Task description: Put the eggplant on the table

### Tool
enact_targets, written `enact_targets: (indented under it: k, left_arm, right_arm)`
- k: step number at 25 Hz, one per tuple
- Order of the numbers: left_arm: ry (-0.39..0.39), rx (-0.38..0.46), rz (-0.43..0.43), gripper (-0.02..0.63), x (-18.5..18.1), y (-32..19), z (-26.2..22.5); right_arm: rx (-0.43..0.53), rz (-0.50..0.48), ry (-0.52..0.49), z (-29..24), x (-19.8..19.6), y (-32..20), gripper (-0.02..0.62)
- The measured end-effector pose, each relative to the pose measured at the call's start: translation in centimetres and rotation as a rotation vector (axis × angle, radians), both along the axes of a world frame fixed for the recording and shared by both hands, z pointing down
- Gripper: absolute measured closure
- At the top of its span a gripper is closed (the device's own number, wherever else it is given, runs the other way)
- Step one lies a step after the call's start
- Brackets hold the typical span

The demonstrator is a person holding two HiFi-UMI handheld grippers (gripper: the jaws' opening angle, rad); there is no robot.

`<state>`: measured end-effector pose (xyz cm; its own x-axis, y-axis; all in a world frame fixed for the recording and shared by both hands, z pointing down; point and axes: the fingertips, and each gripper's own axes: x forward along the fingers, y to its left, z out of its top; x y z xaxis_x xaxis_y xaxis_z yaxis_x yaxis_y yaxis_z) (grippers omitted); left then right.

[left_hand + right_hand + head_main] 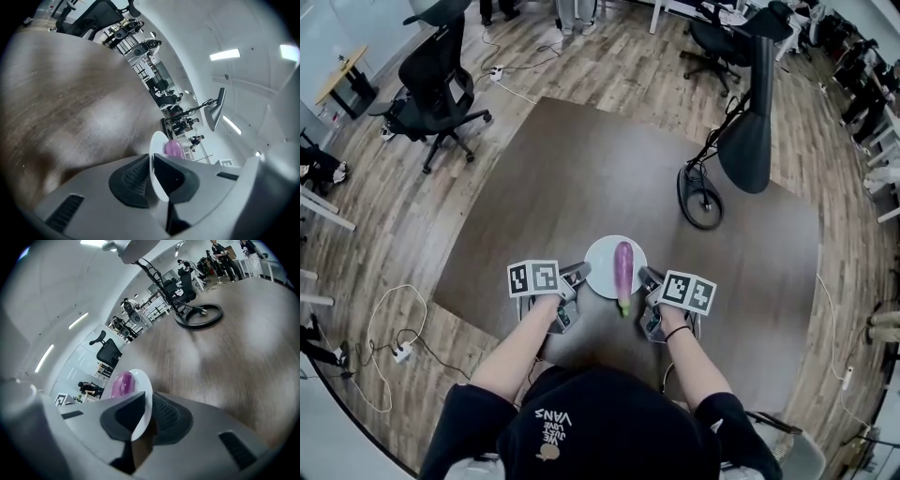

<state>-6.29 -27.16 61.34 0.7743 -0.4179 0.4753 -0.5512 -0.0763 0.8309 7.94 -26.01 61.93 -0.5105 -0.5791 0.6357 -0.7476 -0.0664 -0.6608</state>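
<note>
The fingers of the left gripper (151, 177) are nearly together, pinched on the thin rim of a white plate (156, 149), one ribbed pad on each face of it. The right gripper (144, 417) does the same on the opposite rim, its pads closed tight on the plate's edge. Between the two, the plate carries the eggplant (623, 267), purple and lying lengthwise away from the person, its green stem end poking over the near rim. The plate sits over the near part of the brown table (581, 178); from above I cannot tell whether it rests on the wood or hangs just over it. From either gripper's own view only a pink-purple hump of the eggplant shows past the rim, and the pads cover the part of the plate they grip. The person's forearms (525, 342) run down out of sight under a black cap (605, 427).
</note>
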Motion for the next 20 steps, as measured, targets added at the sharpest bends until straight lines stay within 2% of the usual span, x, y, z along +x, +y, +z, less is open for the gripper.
enact_targets:
  k: [6, 20]
  left_arm:
    - [-0.059, -0.035, 0.024, 0.58, 0.3, -0.7, 2.3]
    - [-0.123, -0.079, 0.061, 0.58, 0.3, -1.2, 4.6]
  right_arm:
    - [-0.025, -0.014, 0.045, 1.8, 0.3, -1.0, 0.551]
    - [-0.079, -0.047, 0.087, 4.2, 0.2, -1.6, 0.551]
